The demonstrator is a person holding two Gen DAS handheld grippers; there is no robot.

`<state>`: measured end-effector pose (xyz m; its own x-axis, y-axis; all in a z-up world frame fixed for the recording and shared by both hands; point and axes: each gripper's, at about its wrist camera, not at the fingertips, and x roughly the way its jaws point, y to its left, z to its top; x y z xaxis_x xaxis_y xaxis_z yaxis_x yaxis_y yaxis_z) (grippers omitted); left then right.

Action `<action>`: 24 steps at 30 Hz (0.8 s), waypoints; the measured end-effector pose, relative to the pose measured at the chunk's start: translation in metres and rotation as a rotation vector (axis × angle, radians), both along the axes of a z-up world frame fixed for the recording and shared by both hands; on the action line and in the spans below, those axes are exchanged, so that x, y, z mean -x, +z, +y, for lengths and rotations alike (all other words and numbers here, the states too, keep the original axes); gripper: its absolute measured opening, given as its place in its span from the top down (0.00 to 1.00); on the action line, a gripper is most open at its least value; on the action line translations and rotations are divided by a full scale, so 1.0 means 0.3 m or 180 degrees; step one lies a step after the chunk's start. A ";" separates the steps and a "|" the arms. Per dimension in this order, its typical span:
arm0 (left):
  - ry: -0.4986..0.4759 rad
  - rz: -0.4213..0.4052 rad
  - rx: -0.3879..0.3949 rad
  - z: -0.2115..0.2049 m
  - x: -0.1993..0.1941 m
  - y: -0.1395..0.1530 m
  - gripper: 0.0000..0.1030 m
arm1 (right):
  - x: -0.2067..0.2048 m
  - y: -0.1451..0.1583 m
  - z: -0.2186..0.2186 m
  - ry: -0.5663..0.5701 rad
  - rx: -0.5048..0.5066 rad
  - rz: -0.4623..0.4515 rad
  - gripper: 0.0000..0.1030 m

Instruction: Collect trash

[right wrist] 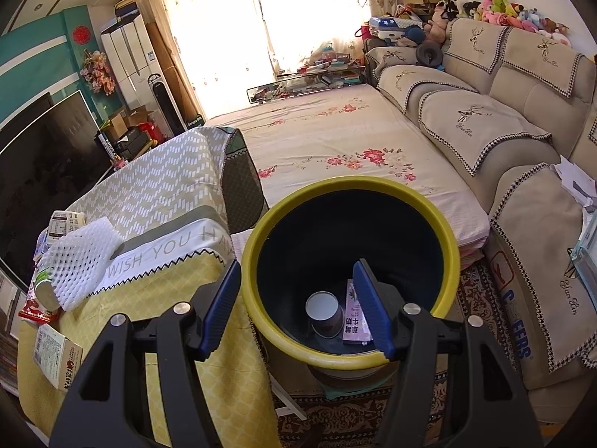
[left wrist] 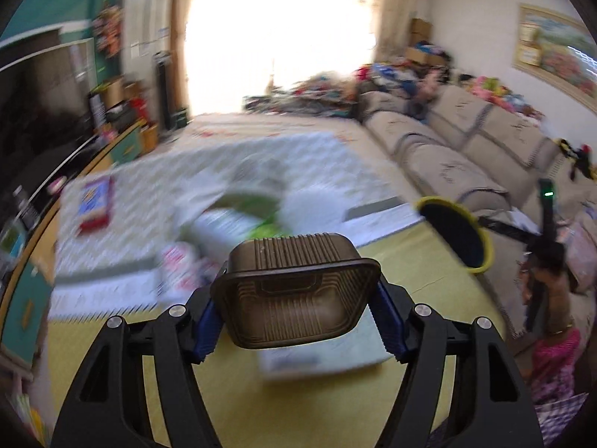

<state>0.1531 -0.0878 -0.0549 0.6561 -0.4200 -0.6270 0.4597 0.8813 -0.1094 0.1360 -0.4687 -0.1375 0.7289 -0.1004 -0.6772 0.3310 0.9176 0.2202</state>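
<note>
My left gripper (left wrist: 298, 321) is shut on a brown ribbed plastic tray (left wrist: 298, 298) and holds it above the yellow-clothed table (left wrist: 410, 261). My right gripper (right wrist: 296, 310) grips the rim of a yellow-rimmed dark bin (right wrist: 446, 231); one finger is outside the rim, the other inside. The bin also shows in the left wrist view (left wrist: 457, 233), tilted at the right of the table. Inside the bin lie a paper cup (right wrist: 324, 313) and a pink milk carton (right wrist: 354, 317). On the table lie a white foam net (right wrist: 80, 257), a small box (right wrist: 56, 354) and several wrappers (right wrist: 37, 310).
A beige sofa (right wrist: 503, 112) runs along the right. A floral mattress (right wrist: 335, 138) lies beyond the table. A TV (right wrist: 44, 149) stands at the left. A red and blue box (left wrist: 95, 205) and blurred packets (left wrist: 231, 220) lie on the table.
</note>
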 end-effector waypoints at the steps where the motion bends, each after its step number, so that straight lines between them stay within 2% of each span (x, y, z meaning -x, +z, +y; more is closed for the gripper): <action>1: -0.0176 -0.0034 0.0023 -0.059 -0.011 0.030 0.34 | 0.009 0.006 -0.012 -0.0028 0.0005 -0.0018 0.42; 4: -0.0662 -0.0067 0.0103 -0.229 -0.040 0.095 0.34 | 0.042 0.027 -0.055 -0.0145 0.0030 -0.0072 0.42; 8: -0.1106 -0.0117 0.0038 -0.487 -0.074 0.132 0.34 | 0.090 0.045 -0.129 -0.0340 0.0055 -0.0134 0.42; 11: -0.1414 0.0039 0.0026 -0.689 -0.112 0.121 0.34 | 0.134 0.055 -0.188 -0.0487 0.0072 -0.0186 0.42; 14: -0.1545 0.0144 -0.0085 -0.870 -0.145 0.085 0.34 | 0.180 0.065 -0.241 -0.0616 0.0076 -0.0242 0.42; 17: -0.1607 0.0395 -0.0165 -1.025 -0.194 0.011 0.34 | 0.222 0.070 -0.291 -0.0728 0.0072 -0.0285 0.42; 24: -0.1555 0.0719 -0.0452 -1.259 -0.286 -0.160 0.33 | 0.286 0.063 -0.366 -0.0902 0.0039 -0.0344 0.42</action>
